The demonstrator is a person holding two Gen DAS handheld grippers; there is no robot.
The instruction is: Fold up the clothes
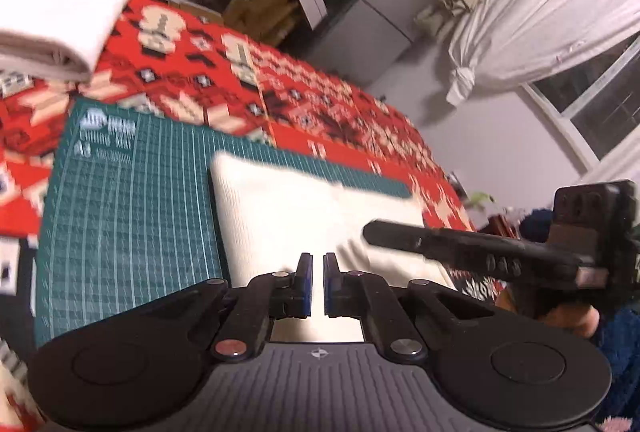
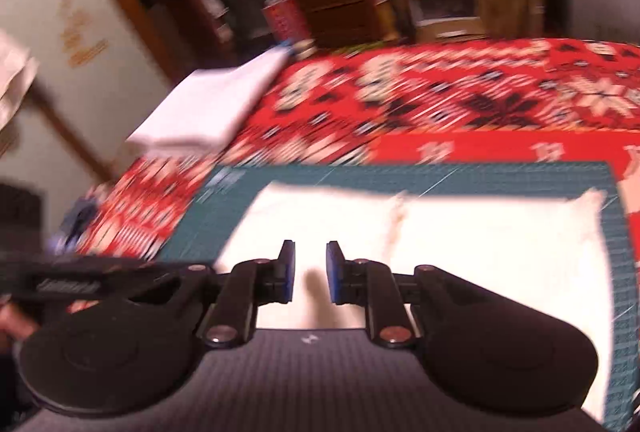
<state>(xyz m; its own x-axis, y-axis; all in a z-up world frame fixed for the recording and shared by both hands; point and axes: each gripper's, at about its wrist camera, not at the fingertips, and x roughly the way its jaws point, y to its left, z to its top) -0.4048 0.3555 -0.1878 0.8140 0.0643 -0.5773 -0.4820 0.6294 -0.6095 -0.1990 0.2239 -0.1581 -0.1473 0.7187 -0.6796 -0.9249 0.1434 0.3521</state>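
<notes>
Low in frame, left gripper [image 1: 318,282] narrowly parted, right gripper [image 2: 310,272] wider; both empty above cream folded cloth [image 1: 288,208] on green cutting mat [image 1: 132,212].

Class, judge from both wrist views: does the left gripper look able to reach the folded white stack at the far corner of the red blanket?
Probably yes. The left gripper, jaws slightly apart and holding nothing, hangs over the cream cloth; only green mat and blanket lie before the white stack.

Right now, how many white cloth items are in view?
2. One cream cloth lies flat on the green cutting mat. One folded white stack sits on the red patterned cover beyond the mat. Others may be hidden.
</notes>
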